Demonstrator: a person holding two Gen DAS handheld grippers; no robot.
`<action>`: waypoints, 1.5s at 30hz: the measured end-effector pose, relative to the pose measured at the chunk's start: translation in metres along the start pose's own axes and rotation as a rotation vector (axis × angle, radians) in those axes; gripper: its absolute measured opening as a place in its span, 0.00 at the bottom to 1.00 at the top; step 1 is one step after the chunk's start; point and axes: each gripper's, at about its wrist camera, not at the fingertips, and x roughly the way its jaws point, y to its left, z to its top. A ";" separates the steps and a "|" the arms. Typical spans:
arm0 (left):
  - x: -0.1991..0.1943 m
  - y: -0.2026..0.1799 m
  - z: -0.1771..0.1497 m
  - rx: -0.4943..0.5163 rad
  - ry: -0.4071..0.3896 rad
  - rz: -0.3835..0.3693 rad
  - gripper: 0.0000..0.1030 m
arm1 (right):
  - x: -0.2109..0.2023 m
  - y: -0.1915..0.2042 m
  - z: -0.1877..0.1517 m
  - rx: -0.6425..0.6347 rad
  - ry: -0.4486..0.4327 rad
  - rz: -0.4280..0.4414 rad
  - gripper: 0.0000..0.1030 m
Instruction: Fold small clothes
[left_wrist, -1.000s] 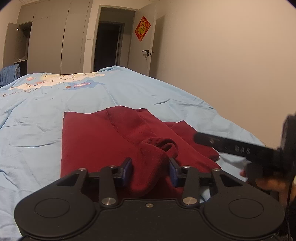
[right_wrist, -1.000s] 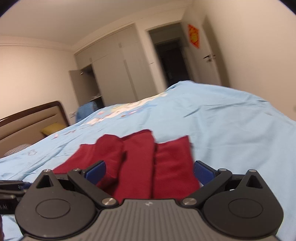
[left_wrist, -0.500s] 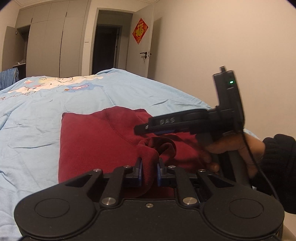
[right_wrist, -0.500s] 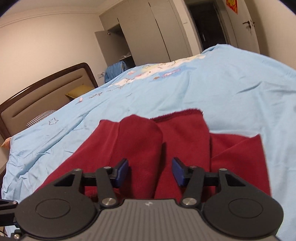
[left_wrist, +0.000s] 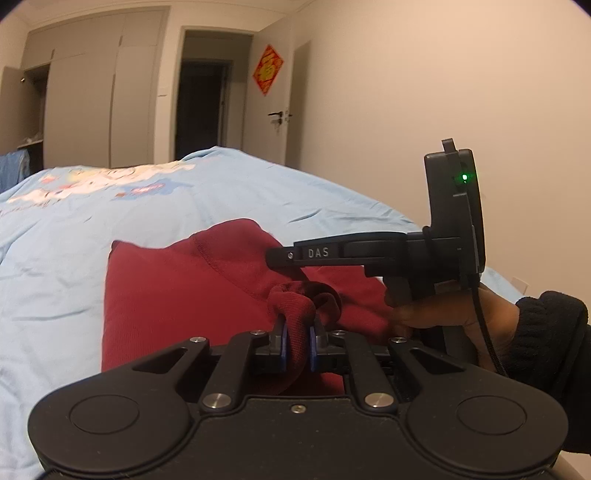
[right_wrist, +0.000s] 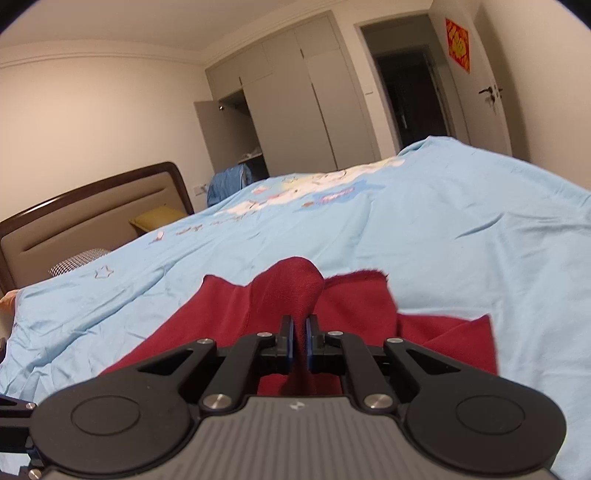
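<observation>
We see open light-blue bedspread (right_wrist: 461, 236) all around the red garment (left_wrist: 177, 295), while the right gripper (left_wrist: 369, 254) crowds its right edge.

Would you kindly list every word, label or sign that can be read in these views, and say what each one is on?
"DAS": white letters on the side of the right gripper, seen in the left wrist view.
Red diamond door decoration: a gold character, too blurred to read.
Blue bedspread: a cartoon print with small markings, too small to read.
Nothing else legible; the red garment bears no visible text.
</observation>
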 end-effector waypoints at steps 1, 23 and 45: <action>0.001 -0.002 0.002 0.007 -0.004 -0.008 0.10 | -0.004 -0.002 0.002 0.001 -0.011 -0.006 0.07; 0.043 -0.048 -0.001 0.096 0.067 -0.165 0.11 | -0.039 -0.068 -0.026 0.138 -0.047 -0.164 0.07; 0.013 -0.013 0.011 -0.129 0.022 -0.076 0.86 | -0.045 -0.062 -0.030 0.143 -0.057 -0.234 0.57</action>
